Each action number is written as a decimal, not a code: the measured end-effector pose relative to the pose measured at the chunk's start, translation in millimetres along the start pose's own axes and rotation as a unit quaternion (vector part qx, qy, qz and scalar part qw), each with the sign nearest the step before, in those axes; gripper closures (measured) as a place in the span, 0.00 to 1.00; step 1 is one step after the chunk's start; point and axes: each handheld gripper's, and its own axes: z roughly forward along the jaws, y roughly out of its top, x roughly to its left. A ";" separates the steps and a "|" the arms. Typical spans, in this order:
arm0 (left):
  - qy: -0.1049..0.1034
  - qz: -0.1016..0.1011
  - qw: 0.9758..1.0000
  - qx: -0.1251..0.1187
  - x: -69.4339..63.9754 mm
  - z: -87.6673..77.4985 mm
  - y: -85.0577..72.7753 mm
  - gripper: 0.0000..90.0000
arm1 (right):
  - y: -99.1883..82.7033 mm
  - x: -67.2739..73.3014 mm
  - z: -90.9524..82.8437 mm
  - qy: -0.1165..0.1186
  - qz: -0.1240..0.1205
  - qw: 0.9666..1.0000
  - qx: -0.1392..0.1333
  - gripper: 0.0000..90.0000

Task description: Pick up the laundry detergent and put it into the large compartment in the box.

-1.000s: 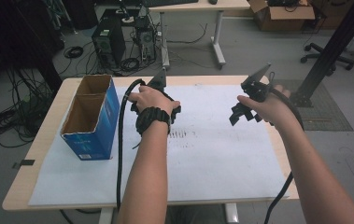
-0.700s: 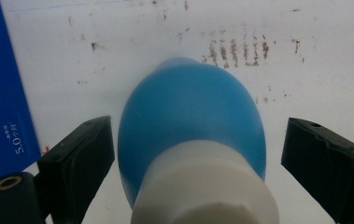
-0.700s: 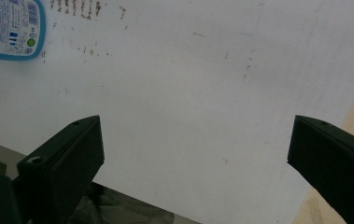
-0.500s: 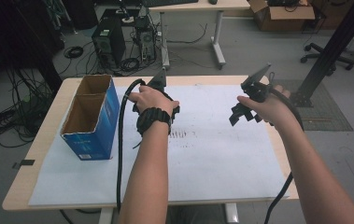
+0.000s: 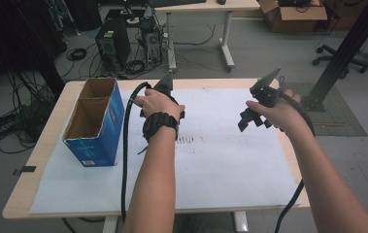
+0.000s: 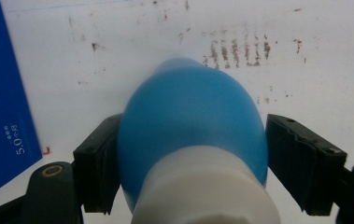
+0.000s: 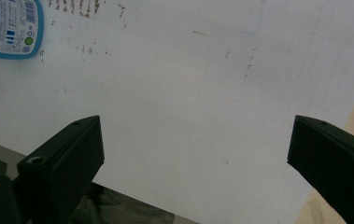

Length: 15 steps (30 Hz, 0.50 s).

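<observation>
Blue bottle [image 6: 191, 126] between left tool [image 6: 191, 163] jaws, just closing, pads touching both sides; right tool [image 7: 195, 163] wide, at 3 o'clock above tabletop [image 5: 210, 160].

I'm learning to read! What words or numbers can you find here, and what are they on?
"5.0" followed by small characters too blurred to read: on the side of the blue box.
Label on the blue bottle: print too small to read.
Blue box in the high view: print too small to read.

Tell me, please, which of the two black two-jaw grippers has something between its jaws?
The left gripper: its jaws have just been closing around a blue bottle with a white cap. The right gripper stands wide open over bare white paper.
</observation>
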 end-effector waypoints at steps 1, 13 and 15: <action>-0.001 0.000 1.000 0.001 -0.3 0.1 0.0 0.30 | -0.1 -0.3 0.1 0.000 -0.001 1.000 -0.001 0.04; 0.005 -0.002 1.000 0.000 -0.1 0.0 0.6 0.34 | -0.6 -0.9 1.6 0.001 0.000 1.000 0.000 0.04; 0.007 -0.002 1.000 0.001 -0.4 0.1 0.7 0.34 | -0.6 -0.7 1.9 0.001 0.000 1.000 0.000 0.04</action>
